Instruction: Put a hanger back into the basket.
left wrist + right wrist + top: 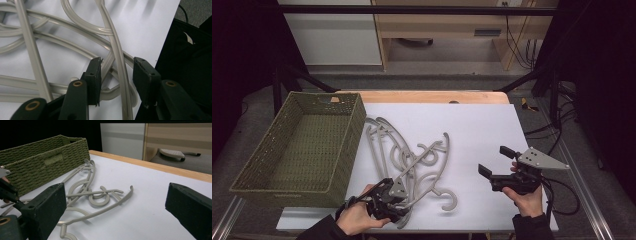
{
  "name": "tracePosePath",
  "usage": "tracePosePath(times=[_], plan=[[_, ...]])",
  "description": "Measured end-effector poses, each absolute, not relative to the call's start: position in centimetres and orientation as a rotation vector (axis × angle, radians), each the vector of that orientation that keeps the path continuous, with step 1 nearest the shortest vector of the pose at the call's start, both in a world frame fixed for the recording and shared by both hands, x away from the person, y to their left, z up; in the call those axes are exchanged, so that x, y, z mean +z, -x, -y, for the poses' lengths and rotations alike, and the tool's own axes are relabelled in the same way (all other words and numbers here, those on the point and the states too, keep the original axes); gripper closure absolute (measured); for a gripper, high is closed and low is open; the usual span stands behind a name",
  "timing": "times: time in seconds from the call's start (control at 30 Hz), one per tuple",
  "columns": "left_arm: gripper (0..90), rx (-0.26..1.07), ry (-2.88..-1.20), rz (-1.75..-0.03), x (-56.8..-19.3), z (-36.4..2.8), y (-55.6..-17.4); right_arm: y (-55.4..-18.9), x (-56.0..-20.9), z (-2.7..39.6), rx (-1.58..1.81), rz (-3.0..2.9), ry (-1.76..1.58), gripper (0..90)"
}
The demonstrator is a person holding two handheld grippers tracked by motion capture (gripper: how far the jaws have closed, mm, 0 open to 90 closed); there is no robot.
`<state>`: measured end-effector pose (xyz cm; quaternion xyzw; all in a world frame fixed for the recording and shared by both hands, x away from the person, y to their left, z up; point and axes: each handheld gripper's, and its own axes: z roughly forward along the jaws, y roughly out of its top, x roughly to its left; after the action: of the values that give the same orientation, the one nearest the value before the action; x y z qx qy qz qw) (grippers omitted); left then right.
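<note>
Pile of grey hangers [412, 160] lies tangled on the white sheet [482, 130], just right of the green woven basket [302, 145]. Left gripper [117, 72] is low at the pile's near edge, jaws narrowed around one hanger arm [120, 65], pads not yet pressing. Right gripper [493, 161] hovers well apart to the right, jaws wide, nothing between them.

Grey plastic hangers [412, 162], tangled pile lying flat on white surface [482, 130], just beside green basket; curved arms overlapping, hooks pointing different ways.
</note>
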<state>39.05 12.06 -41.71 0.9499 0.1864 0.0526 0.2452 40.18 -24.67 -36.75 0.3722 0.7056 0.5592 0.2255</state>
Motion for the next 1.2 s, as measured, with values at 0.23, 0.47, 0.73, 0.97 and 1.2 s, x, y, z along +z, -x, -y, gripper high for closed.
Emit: tracePosePath(times=[0.23, 0.47, 0.73, 0.97, 1.2], plan=[[63.1, 0.132, -2.614, -0.533, -42.3, -11.7, -39.2, -40.2, -36.8, 24.6, 1.542, -1.950, -1.027, 3.8], [68.7, 0.153, -2.603, -0.580, -42.3, -11.5, -39.3, -40.3, -36.9, 24.5, 1.535, -1.961, -1.024, 3.7], [80.1, 0.156, -2.587, -0.605, -42.3, -11.8, -39.5, -40.3, -36.9, 24.5, 1.537, -1.961, -1.025, 3.8], [81.4, 0.155, -2.582, -0.633, -42.4, -11.9, -39.7, -40.3, -36.9, 24.5, 1.540, -1.965, -1.025, 3.7], [73.6, 0.141, -2.557, -0.625, -42.4, -11.8, -40.2, -40.3, -36.9, 24.4, 1.539, -1.965, -1.026, 3.8]])
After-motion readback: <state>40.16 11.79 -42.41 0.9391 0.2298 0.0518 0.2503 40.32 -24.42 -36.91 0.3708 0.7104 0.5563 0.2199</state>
